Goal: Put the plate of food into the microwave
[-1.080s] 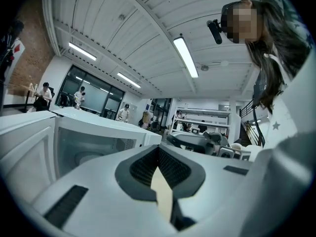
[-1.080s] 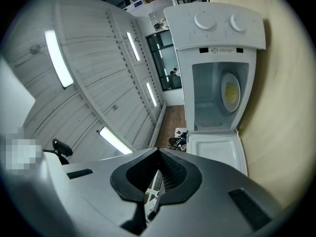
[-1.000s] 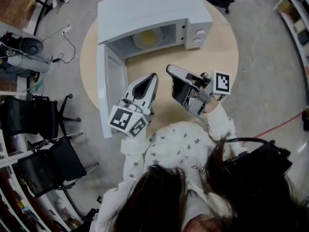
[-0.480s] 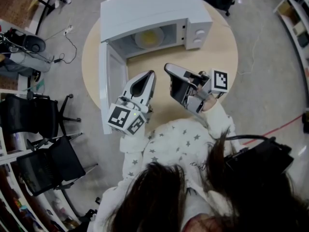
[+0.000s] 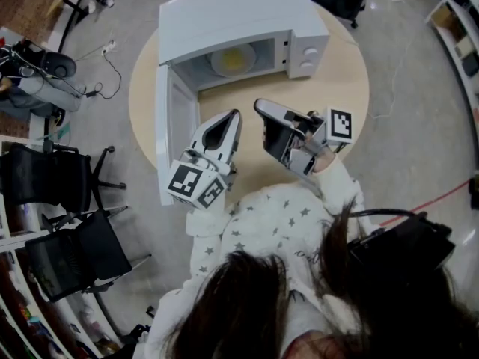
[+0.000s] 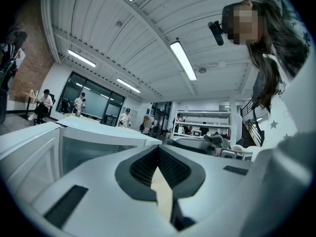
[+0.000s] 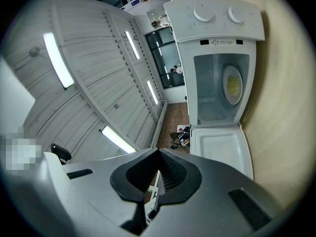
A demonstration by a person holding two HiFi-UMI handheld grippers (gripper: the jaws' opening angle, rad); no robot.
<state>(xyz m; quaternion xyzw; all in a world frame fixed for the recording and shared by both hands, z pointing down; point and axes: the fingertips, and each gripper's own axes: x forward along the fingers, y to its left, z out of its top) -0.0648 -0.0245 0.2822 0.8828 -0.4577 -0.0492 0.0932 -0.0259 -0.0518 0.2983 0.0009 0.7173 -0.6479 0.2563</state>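
A white microwave (image 5: 239, 13) stands at the far side of a round wooden table (image 5: 337, 81), its door (image 5: 171, 137) swung open to the left. A plate of yellow food (image 5: 233, 58) rests inside the cavity, and the right gripper view shows the plate (image 7: 232, 85) there too. Both grippers hover over the table in front of the microwave, apart from it. My left gripper (image 5: 236, 115) is shut and holds nothing; its jaws (image 6: 159, 149) meet at the tips. My right gripper (image 5: 260, 108) lies tilted on its side, shut and holding nothing (image 7: 159, 153).
Two knobs (image 5: 308, 57) sit on the microwave's right front panel. Black office chairs (image 5: 67, 200) stand on the floor left of the table. Cables and equipment (image 5: 45, 69) lie at the upper left. A red cable (image 5: 441, 193) runs across the floor at right.
The head view has shifted slightly. Both grippers and the microwave keep their places.
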